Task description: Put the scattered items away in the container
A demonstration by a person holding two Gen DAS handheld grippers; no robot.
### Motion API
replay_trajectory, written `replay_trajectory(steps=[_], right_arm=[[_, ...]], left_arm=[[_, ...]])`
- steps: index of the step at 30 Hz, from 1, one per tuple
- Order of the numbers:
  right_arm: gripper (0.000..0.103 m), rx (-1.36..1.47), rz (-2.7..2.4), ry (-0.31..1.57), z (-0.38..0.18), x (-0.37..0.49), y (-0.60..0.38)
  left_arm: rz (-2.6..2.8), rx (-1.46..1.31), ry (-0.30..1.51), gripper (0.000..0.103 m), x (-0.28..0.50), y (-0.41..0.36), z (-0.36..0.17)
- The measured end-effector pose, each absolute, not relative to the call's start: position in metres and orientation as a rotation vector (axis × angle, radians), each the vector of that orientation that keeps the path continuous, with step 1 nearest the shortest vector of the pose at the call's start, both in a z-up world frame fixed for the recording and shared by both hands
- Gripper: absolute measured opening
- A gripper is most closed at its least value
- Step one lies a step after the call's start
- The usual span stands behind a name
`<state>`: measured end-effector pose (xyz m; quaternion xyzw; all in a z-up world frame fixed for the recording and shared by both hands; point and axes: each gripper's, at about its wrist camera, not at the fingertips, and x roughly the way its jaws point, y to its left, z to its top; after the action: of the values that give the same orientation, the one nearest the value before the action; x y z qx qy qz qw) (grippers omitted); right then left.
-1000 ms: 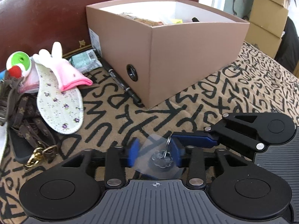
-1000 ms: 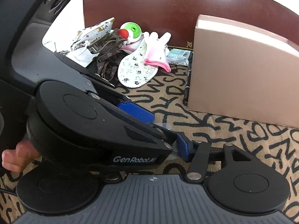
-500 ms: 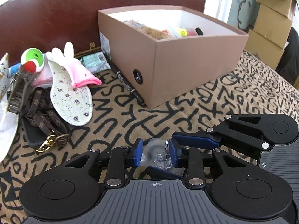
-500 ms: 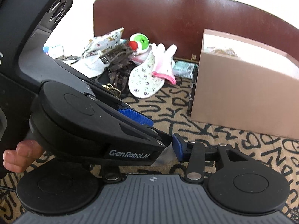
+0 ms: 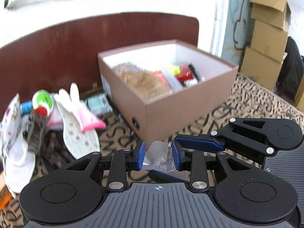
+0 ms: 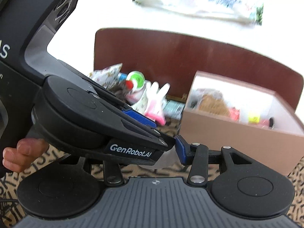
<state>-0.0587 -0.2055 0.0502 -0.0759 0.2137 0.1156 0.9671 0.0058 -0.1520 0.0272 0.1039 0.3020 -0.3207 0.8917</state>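
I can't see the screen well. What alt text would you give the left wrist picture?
Two blue-tipped fingers hold a small clear packet with a flower-shaped charm, while the other gripper reaches in from the right to it. Behind stands an open brown box of odds and ends, and a pile of loose items lies to the left.

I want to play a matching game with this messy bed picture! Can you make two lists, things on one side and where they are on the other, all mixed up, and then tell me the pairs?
Things:
1. small clear bag with a flower charm
2. pink glove
3. yellow packet
4. stacked cardboard boxes

Places:
A. inside the brown box
B. against the wall, far right
C. between the blue fingers of the left gripper
D. in the pile left of the brown box

Pairs: 1-C, 2-D, 3-A, 4-B
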Motion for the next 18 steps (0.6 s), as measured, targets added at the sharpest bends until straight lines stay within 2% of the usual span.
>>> replay_trajectory(steps=[2, 3, 14, 15, 16, 18], right_arm=[[0.043, -0.164, 0.214, 0.399, 0.059, -0.058, -0.209], [0.042, -0.174, 0.21, 0.39, 0.063, -0.057, -0.211], [0.042, -0.179, 0.182, 0.368, 0.072, -0.046, -0.229], [0.042, -0.172, 0.188, 0.386, 0.068, -0.046, -0.23], [0.042, -0.166, 0.182, 0.402, 0.062, -0.046, -0.232], [0.042, -0.164, 0.17, 0.447, 0.049, -0.045, -0.237]], left_arm=[[-0.691, 0.204, 0.612, 0.026, 0.007, -0.156, 0.037], [-0.701, 0.195, 0.61, 0.029, 0.007, -0.158, 0.042], [-0.692, 0.222, 0.568, 0.03, 0.013, -0.175, 0.057], [-0.682, 0.217, 0.571, 0.037, 0.014, -0.172, 0.054], [-0.672, 0.209, 0.581, 0.055, 0.015, -0.167, 0.051], [-0.655, 0.186, 0.614, 0.068, 0.02, -0.158, 0.039]])
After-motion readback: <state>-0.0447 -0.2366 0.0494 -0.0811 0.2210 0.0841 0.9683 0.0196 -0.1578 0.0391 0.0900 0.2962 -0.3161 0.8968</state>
